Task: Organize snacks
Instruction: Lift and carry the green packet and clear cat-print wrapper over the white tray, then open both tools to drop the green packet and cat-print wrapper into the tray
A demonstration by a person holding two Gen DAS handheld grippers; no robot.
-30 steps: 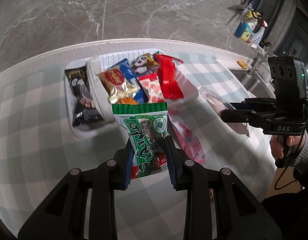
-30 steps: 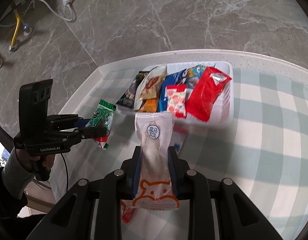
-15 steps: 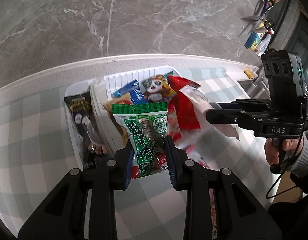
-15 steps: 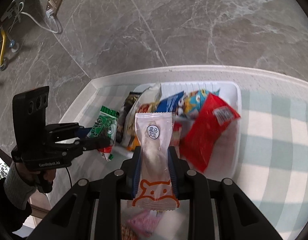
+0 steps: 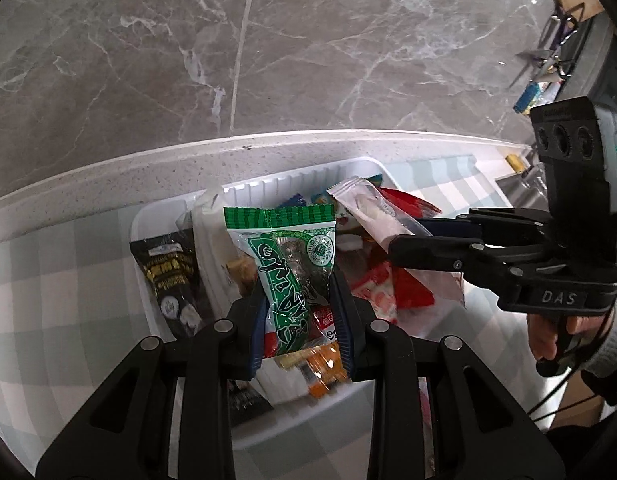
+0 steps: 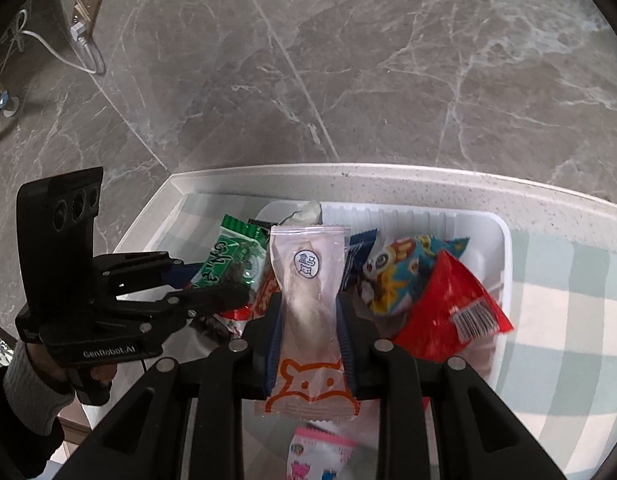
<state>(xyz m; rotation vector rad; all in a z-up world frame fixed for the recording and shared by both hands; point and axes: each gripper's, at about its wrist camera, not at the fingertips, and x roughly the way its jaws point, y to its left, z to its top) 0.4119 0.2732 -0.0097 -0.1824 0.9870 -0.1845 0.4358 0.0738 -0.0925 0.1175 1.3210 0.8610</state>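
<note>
Checked tablecloth [image 5: 60,280]; both tongs angled down, gripping packets.

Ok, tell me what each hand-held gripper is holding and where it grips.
The left hand-held gripper pinches the green snack packet across its lower half. The right hand-held gripper pinches the clear white packet across its lower middle.

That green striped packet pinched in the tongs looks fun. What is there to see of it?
The green packet is a small, glossy, sealed plastic pouch with a green-and-white striped crimped top, white curly lettering, a round seal and a clear window that shows something dark inside. A red band shows near its bottom. The left gripper pinches its lower half from both sides and holds it roughly upright in the air over the white tray of snacks. Nothing else visibly touches it.
</note>
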